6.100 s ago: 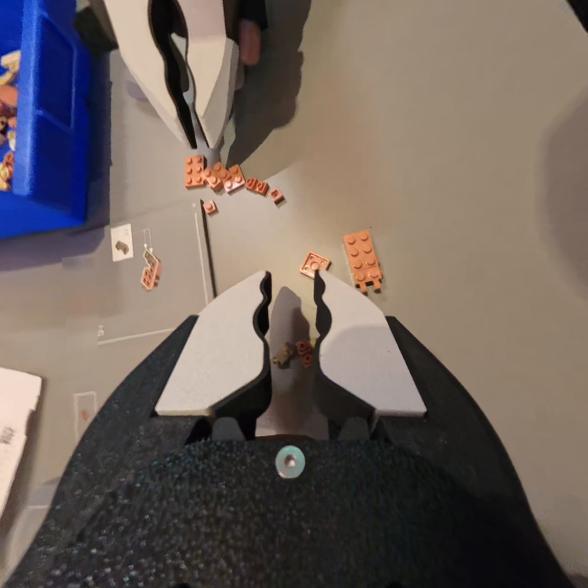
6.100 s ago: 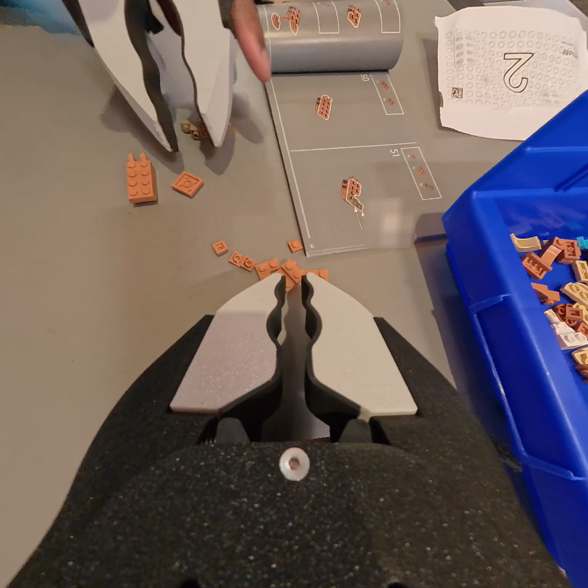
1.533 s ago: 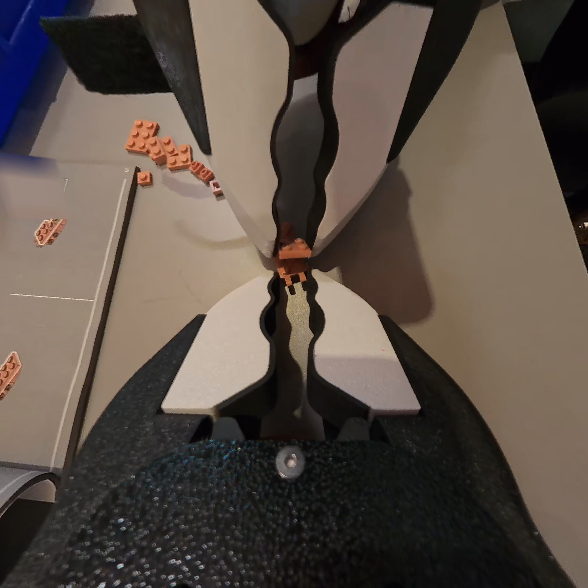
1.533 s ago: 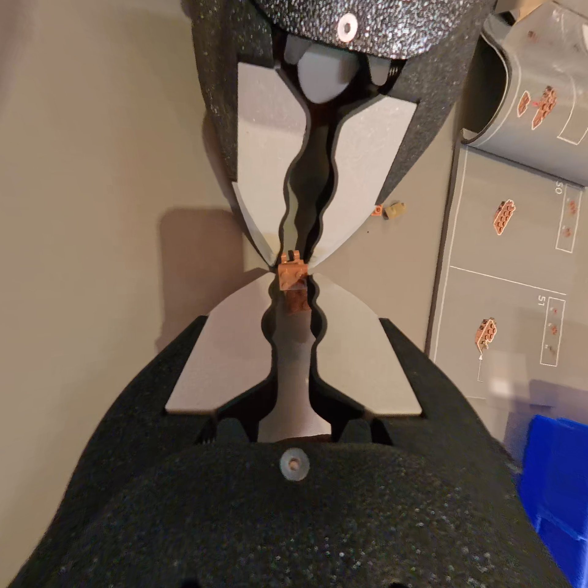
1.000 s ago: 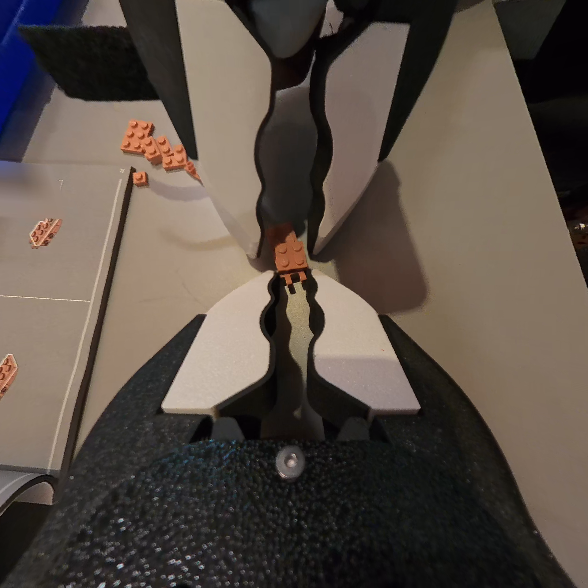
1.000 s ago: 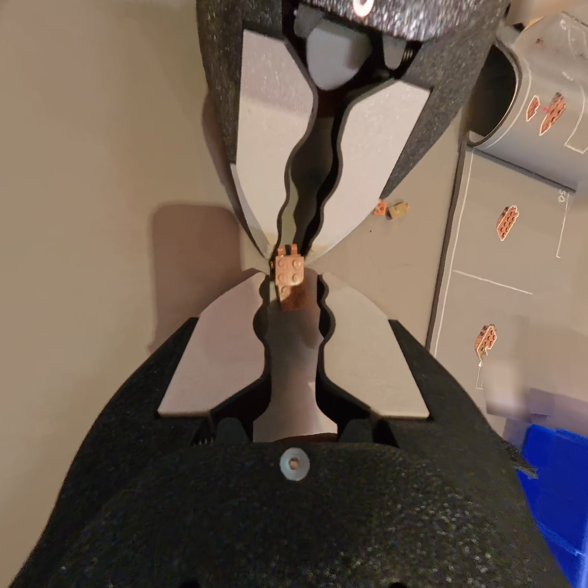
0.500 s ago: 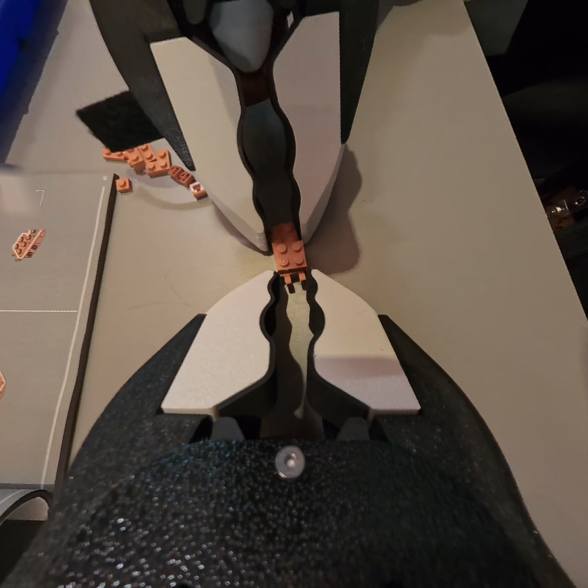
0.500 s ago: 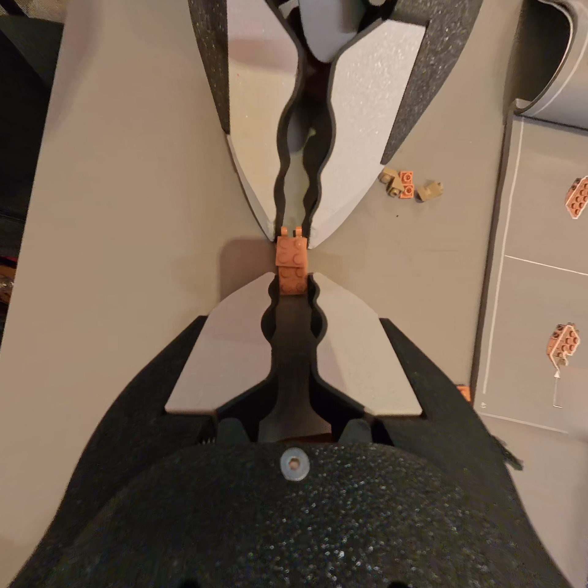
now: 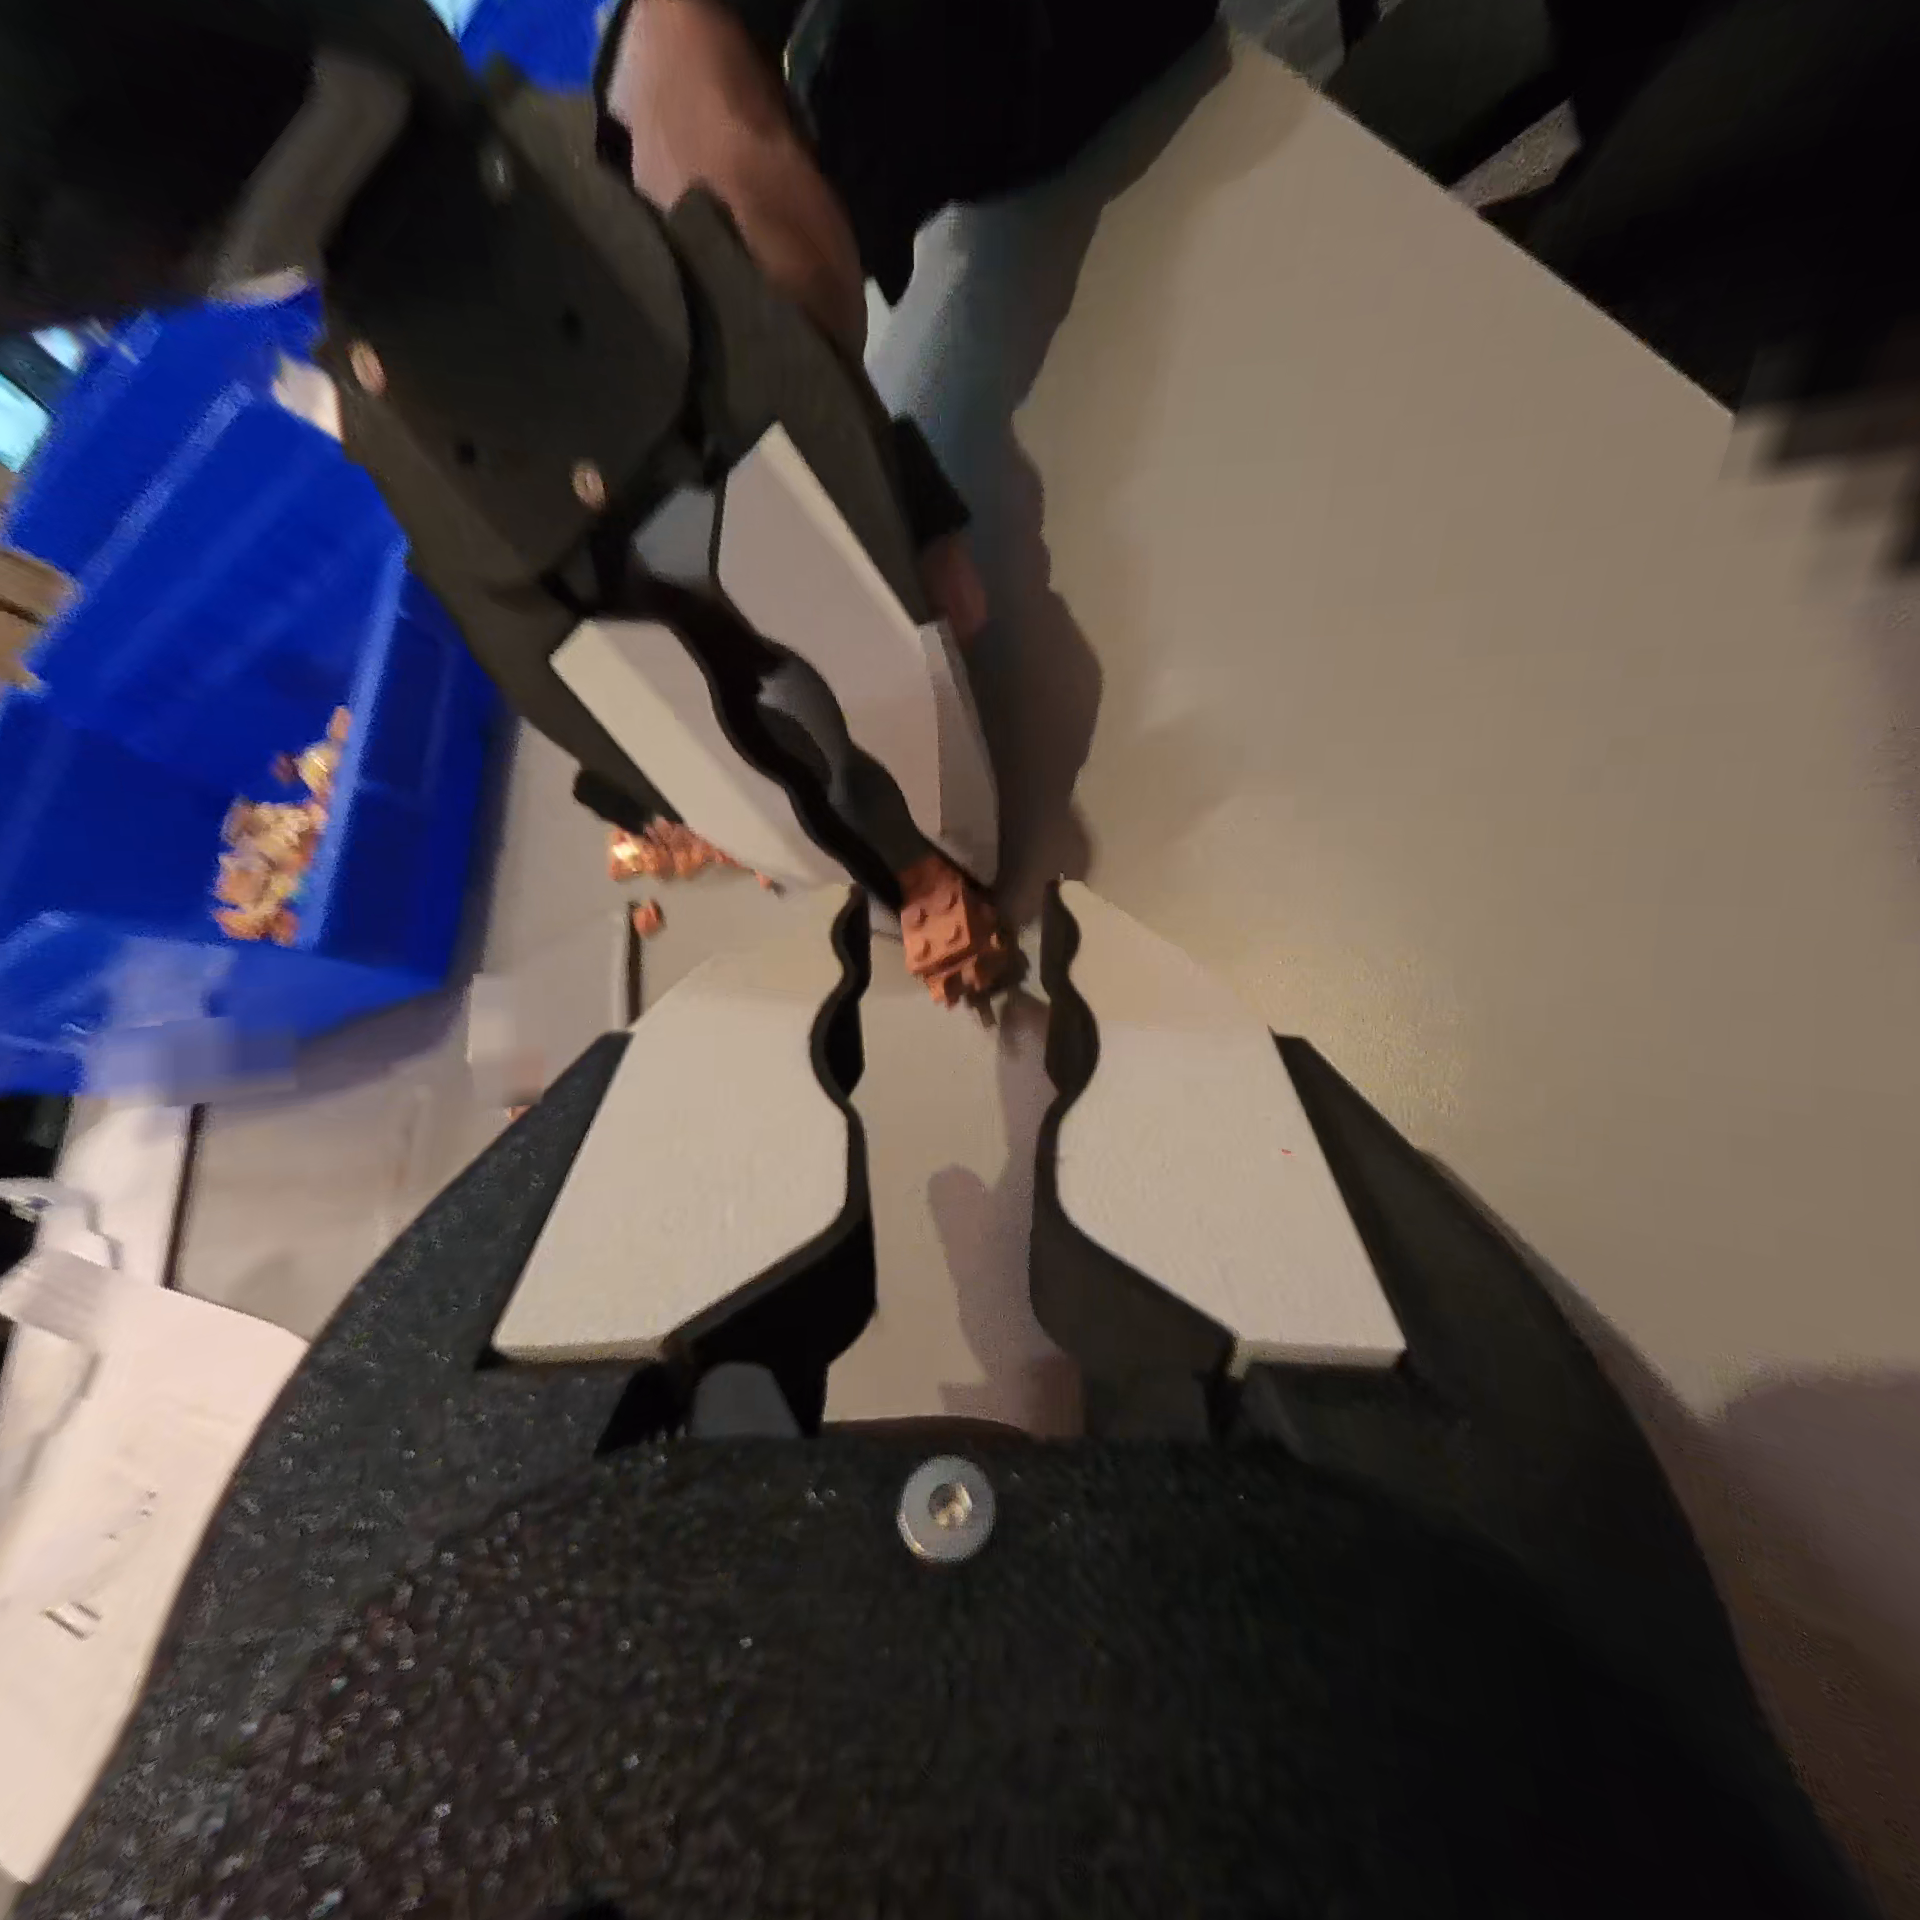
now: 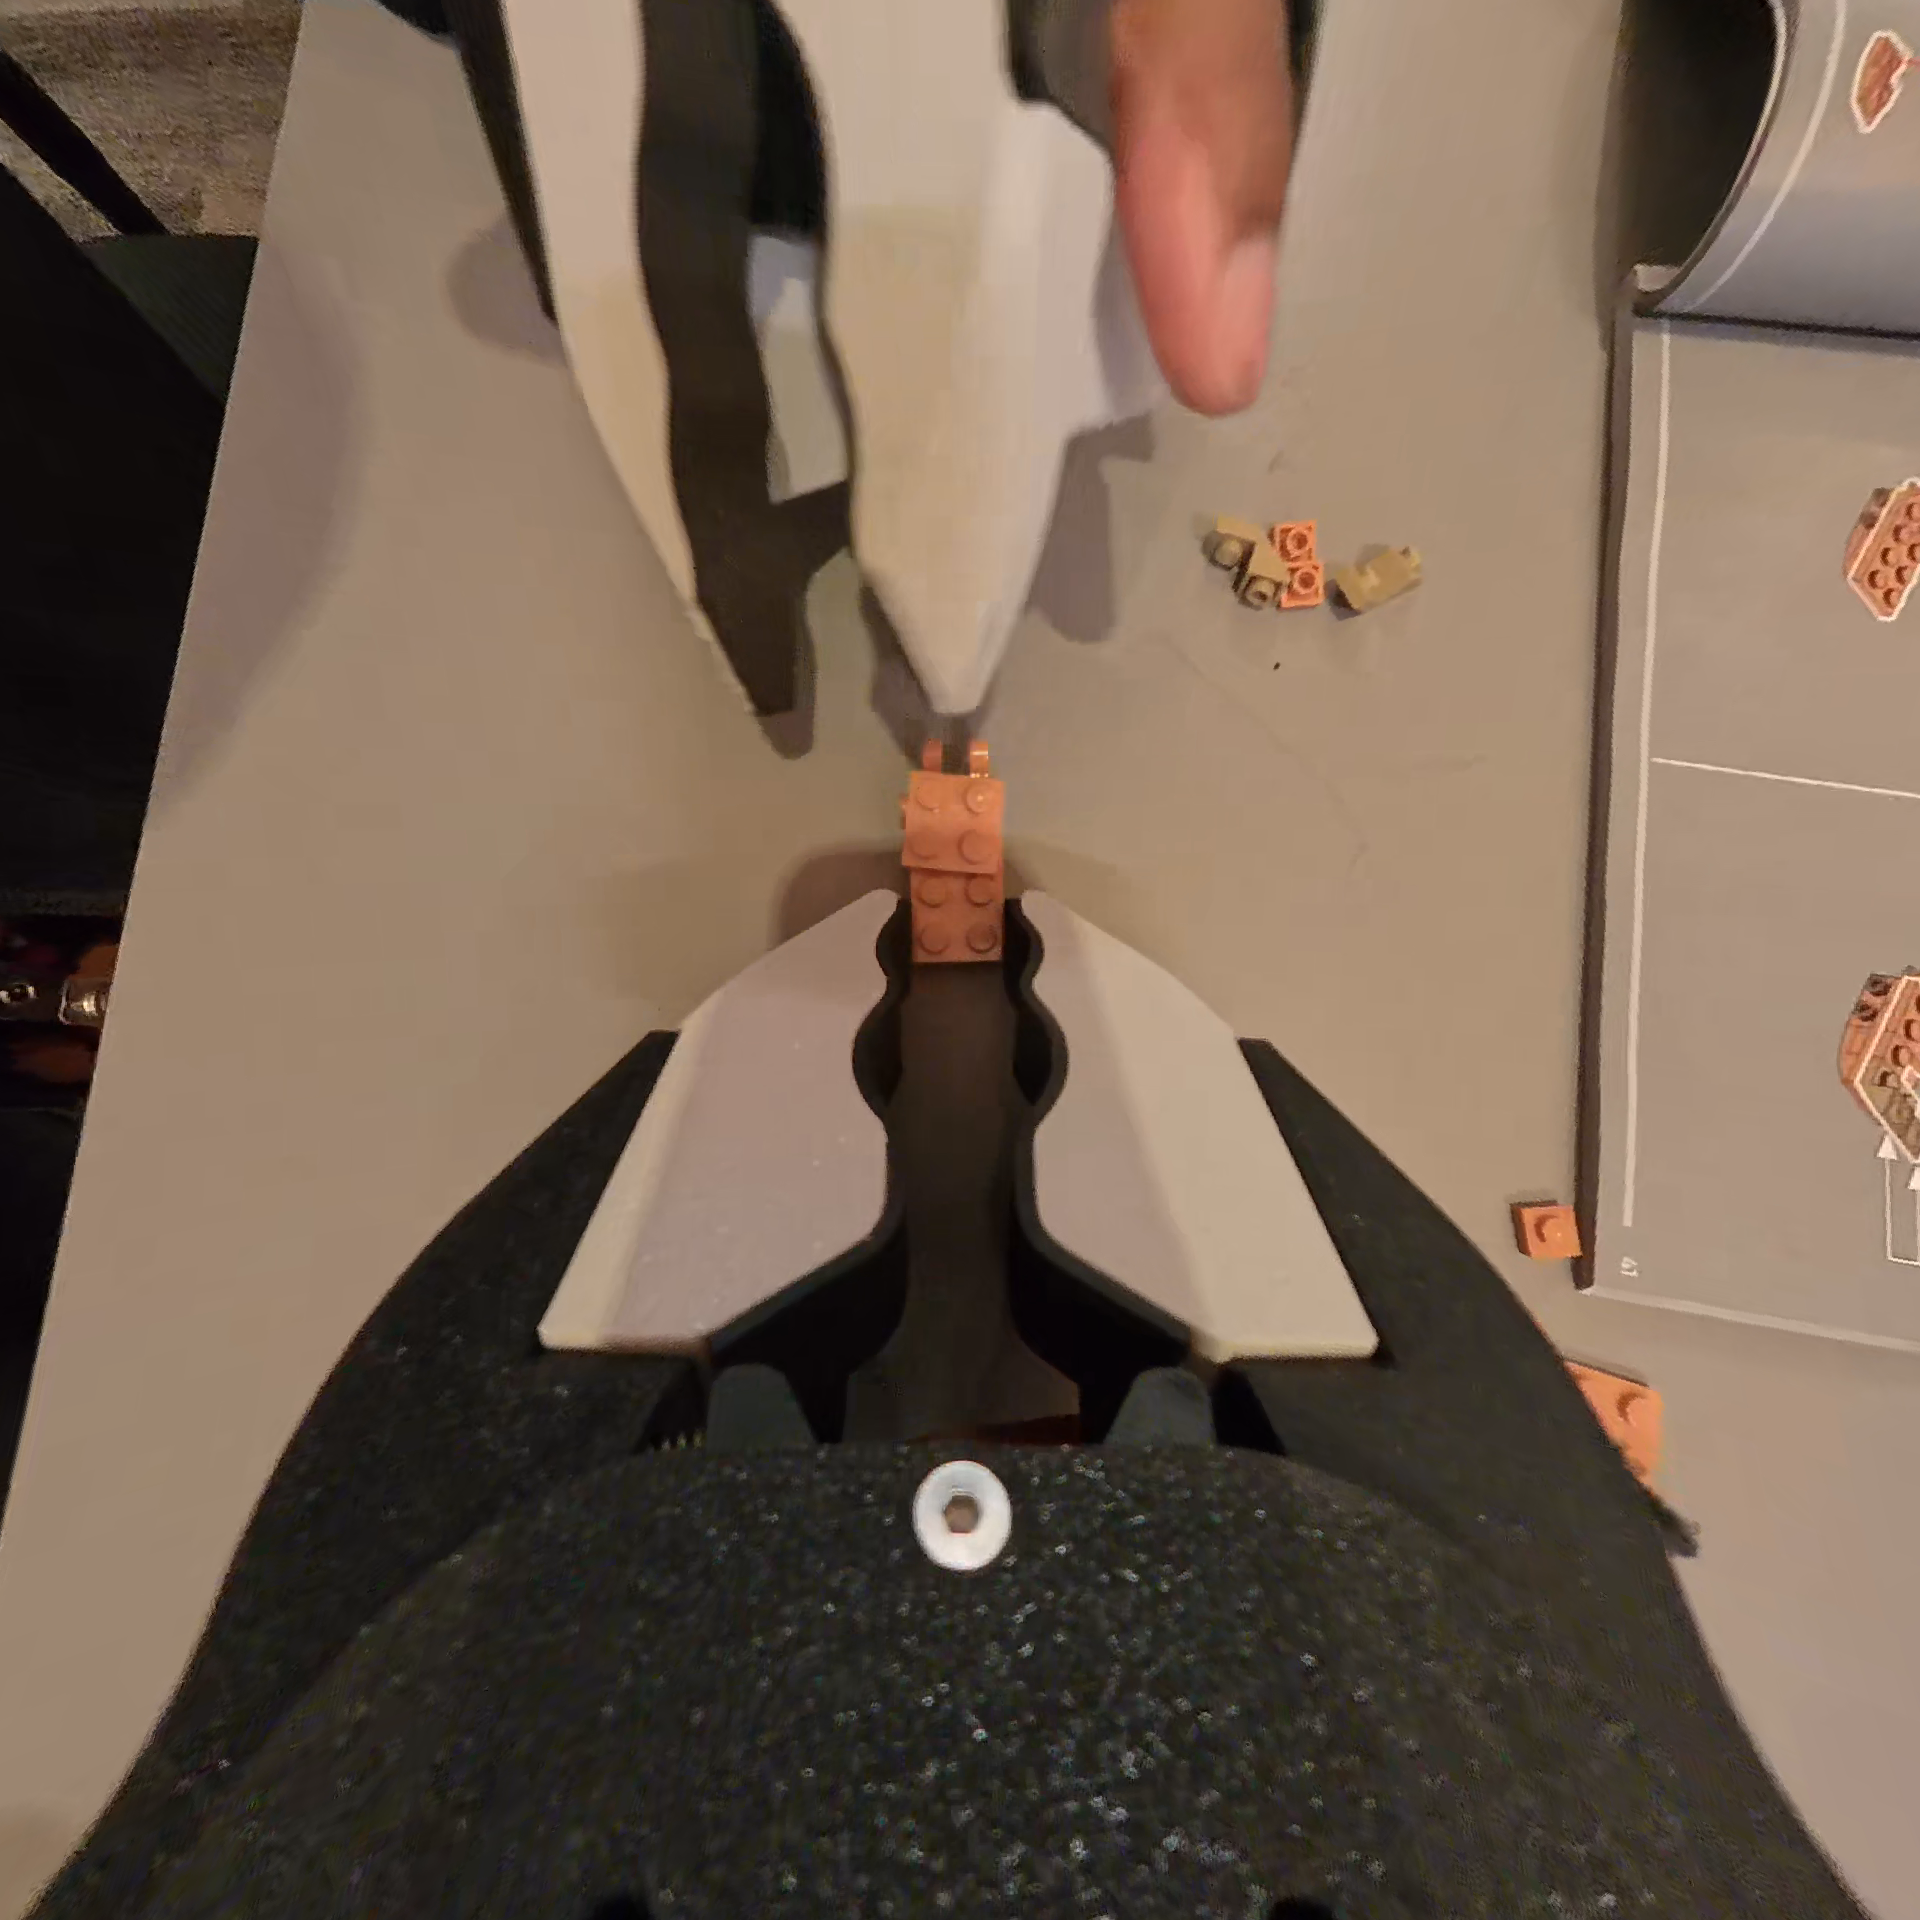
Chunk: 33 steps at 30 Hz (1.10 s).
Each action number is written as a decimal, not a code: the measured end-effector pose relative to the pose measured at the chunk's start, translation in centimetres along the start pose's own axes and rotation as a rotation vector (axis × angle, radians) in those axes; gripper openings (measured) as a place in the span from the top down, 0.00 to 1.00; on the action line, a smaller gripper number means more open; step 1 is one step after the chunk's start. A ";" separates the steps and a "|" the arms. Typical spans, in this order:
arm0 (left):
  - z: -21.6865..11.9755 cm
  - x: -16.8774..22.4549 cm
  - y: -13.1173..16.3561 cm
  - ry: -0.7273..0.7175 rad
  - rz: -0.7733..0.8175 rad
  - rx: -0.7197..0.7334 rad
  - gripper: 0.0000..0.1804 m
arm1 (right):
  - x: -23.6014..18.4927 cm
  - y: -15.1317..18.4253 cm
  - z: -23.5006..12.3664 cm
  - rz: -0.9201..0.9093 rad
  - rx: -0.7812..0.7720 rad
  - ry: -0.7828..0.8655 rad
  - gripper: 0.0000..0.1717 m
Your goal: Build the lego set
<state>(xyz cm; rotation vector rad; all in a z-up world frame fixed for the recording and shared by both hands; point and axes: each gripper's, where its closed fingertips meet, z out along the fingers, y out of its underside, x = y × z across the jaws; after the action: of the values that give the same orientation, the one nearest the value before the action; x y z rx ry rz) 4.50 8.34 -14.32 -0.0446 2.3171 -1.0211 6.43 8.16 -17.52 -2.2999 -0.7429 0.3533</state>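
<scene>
My right gripper (image 10: 956, 909) is shut on an orange plate assembly (image 10: 954, 831): a long studded plate with a small square plate on top and a two-pronged clip at its far end. The pads press on its near end. In the left wrist view the right gripper (image 9: 940, 878) comes in from the upper left with the assembly (image 9: 951, 930) at its tips. My left gripper (image 9: 951, 904) is open; the assembly's free end lies between its fingertips without touching them. In the right wrist view the left gripper (image 10: 862, 701) hangs tilted just beyond the clip.
A blue bin (image 9: 208, 675) with loose bricks stands at the left, with a pile of orange pieces (image 9: 665, 857) beside it. An open instruction booklet (image 10: 1766, 727) lies at the right, with small tan and orange pieces (image 10: 1299, 566) near it. The table's edge (image 10: 208, 623) runs at the left.
My left gripper has opened and let go of the clip end of the assembly, then tilted away. My right gripper, which closed again on the plate a moment ago, keeps its hold.
</scene>
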 end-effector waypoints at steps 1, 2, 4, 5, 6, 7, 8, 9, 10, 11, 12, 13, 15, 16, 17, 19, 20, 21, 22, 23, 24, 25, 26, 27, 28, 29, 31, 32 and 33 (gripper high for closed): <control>0.1 0.0 -0.4 -0.009 0.021 0.012 0.83 | 0.0 -0.1 -0.1 0.002 0.003 0.002 0.90; 0.2 0.1 -0.5 -0.011 0.030 0.007 0.83 | 0.0 -0.2 -0.1 0.001 0.004 0.004 0.90; 0.7 0.1 -0.5 -0.016 0.027 -0.012 0.83 | -0.1 -0.4 -0.1 -0.003 0.004 0.011 0.90; 1.0 0.2 -0.4 -0.004 0.019 -0.025 0.83 | -0.1 -0.4 -0.1 -0.006 0.004 0.015 0.90; 1.2 0.4 -0.2 0.007 0.012 -0.040 0.83 | -0.1 -0.5 -0.2 -0.008 0.005 0.018 0.90; 1.4 0.5 0.0 0.013 0.007 -0.059 0.83 | -0.1 -0.5 -0.2 -0.011 0.006 0.021 0.90; 1.5 0.5 0.4 0.017 0.000 -0.080 0.84 | -0.1 -0.6 -0.3 -0.013 0.007 0.025 0.90; 1.6 0.5 0.8 0.020 -0.010 -0.101 0.84 | -0.1 -0.6 -0.3 -0.013 0.009 0.031 0.90; 1.6 0.4 1.1 0.018 -0.020 -0.113 0.84 | 0.0 -0.7 -0.4 -0.012 0.010 0.038 0.90; 1.6 0.4 1.1 0.016 -0.033 -0.110 0.84 | 0.1 -0.7 -0.5 -0.010 0.011 0.044 0.90; 1.5 0.3 1.1 0.016 -0.046 -0.105 0.84 | 0.1 -0.7 -0.5 -0.008 0.015 0.045 0.90; 1.5 0.1 1.0 0.014 -0.058 -0.102 0.85 | 0.1 -0.8 -0.6 -0.007 0.018 0.045 0.90; 1.5 0.0 1.1 0.009 -0.075 -0.104 0.85 | 0.2 -0.8 -0.7 -0.006 0.021 0.051 0.90; 1.4 -0.1 1.2 0.005 -0.079 -0.106 0.85 | 0.1 -0.8 -0.7 -0.007 0.023 0.049 0.90; 1.5 -0.2 1.2 0.003 -0.081 -0.108 0.84 | 0.1 -0.8 -0.7 -0.007 0.025 0.049 0.90; 1.5 -0.1 1.3 0.002 -0.080 -0.109 0.84 | 0.2 -0.8 -0.6 -0.008 0.025 0.052 0.90; 1.5 -0.1 1.2 0.002 -0.078 -0.107 0.84 | 0.2 -0.9 -0.6 -0.006 0.027 0.053 0.90; 1.5 -0.1 1.2 0.002 -0.074 -0.105 0.84 | 0.2 -0.9 -0.6 -0.004 0.029 0.054 0.90; 1.5 -0.1 1.2 0.001 -0.070 -0.105 0.85 | 0.3 -0.9 -0.6 -0.003 0.030 0.054 0.90; 1.5 -0.1 1.2 0.001 -0.067 -0.107 0.84 | 0.3 -0.9 -0.6 -0.002 0.031 0.055 0.90; 1.4 0.0 1.2 0.002 -0.062 -0.110 0.84 | 0.3 -0.9 -0.6 -0.001 0.032 0.056 0.90; 1.4 0.0 1.3 0.004 -0.057 -0.113 0.85 | 0.4 -0.9 -0.6 0.001 0.033 0.057 0.90; 1.4 0.0 1.4 0.001 -0.049 -0.115 0.85 | 0.4 -0.9 -0.6 0.003 0.034 0.058 0.90; 1.4 0.1 1.4 0.000 -0.040 -0.116 0.85 | 0.5 -0.9 -0.7 0.005 0.035 0.059 0.90; 1.4 0.1 1.4 -0.003 -0.031 -0.116 0.85 | 0.5 -0.9 -0.7 0.006 0.038 0.058 0.90; 1.3 0.0 1.4 -0.006 -0.025 -0.117 0.85 | 0.5 -0.9 -0.7 0.006 0.040 0.058 0.90; 1.2 0.0 1.4 -0.010 -0.016 -0.114 0.85 | 0.5 -0.9 -0.7 0.006 0.042 0.059 0.90; 1.1 -0.1 1.2 -0.014 -0.017 -0.107 0.85 | 0.5 -0.9 -0.8 0.005 0.043 0.060 0.90; 1.0 -0.2 1.0 -0.017 -0.027 -0.093 0.85 | 0.5 -0.9 -0.8 0.005 0.044 0.061 0.90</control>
<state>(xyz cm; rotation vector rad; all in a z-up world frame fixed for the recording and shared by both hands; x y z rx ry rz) 5.41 8.43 -15.42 -0.1213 2.3531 -0.9215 6.81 8.65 -16.33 -2.2608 -0.6925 0.2977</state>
